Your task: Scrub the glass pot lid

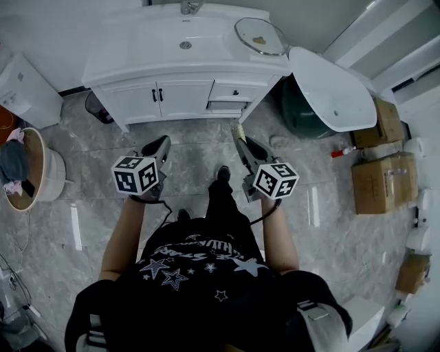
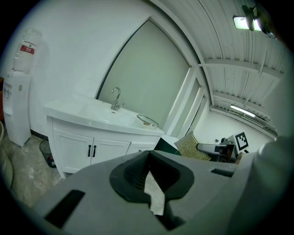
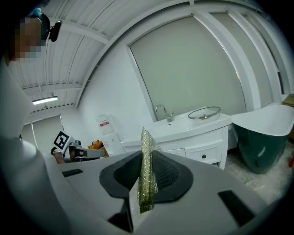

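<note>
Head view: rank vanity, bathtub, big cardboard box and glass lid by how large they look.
1. vanity
2. bathtub
3. big cardboard box
4. glass lid
Box and lid look close; that pair is unsure.

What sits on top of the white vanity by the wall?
On the vanity top: a faucet behind the basin, and the glass pot lid at its right end. What lies under the lid is unclear; only a brownish patch shows through the glass.
</note>
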Available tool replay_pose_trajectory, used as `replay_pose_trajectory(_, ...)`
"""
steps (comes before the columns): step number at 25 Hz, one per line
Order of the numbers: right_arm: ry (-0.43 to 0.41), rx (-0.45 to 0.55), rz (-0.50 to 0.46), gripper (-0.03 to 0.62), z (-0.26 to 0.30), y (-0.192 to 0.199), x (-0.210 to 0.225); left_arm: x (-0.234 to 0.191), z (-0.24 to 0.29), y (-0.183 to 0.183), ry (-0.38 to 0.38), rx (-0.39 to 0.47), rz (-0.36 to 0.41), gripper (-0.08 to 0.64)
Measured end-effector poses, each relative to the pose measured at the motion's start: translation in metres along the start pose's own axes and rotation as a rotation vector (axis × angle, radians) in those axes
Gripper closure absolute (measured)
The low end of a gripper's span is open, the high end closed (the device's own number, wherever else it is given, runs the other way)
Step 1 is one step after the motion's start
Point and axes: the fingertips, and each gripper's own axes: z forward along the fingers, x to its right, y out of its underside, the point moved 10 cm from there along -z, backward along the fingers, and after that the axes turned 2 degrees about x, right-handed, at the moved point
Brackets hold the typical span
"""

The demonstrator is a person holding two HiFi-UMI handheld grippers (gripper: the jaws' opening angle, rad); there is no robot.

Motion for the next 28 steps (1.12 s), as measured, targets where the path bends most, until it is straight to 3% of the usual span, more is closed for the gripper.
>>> replay_pose_trajectory(9,-0.039,0.008,0.02,0.522,0.065,-0.034,0.071,-0.015,0.071,-0.029,-0.04,-0.004,-0.009,0.552)
replay_pose_trajectory(28,-0.14,0.0,0.039,0.522,0.199,-0.175,0.312,-0.006,0.324,-0.139,-0.132,0.006,-0.027,0.552)
